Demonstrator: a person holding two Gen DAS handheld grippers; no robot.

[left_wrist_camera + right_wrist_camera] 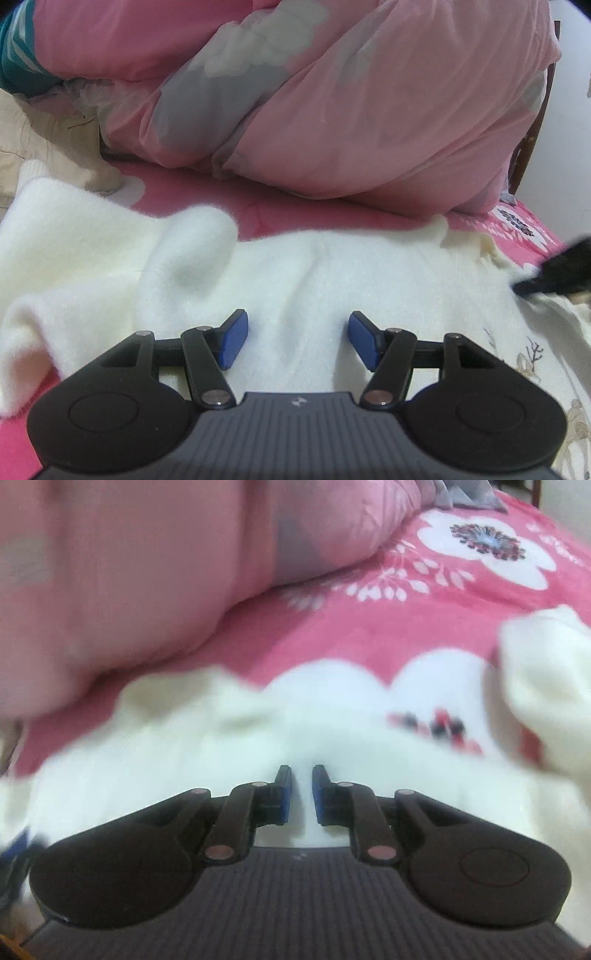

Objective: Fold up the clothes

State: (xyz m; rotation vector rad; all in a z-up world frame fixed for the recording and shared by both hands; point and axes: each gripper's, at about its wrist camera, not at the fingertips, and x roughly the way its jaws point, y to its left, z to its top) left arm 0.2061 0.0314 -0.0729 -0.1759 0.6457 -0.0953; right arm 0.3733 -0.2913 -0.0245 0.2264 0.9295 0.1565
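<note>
The white sweater (295, 280) lies spread on the pink bedsheet (229, 192); left gripper (297, 341) hovers spread and empty; right gripper (301, 794) pinches a fold; lay it flat, edges matched.

The right wrist view is smeared with motion blur, so the white sweater (221, 738) ahead of the claw shows no knit. A dark blurred object (554, 273) right of the left claw is cut off by the edge.

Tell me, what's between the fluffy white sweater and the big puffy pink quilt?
Only a bare strip of the pink flowered bedsheet lies between the white sweater and the pink quilt. The left wrist view shows it most clearly.
</note>
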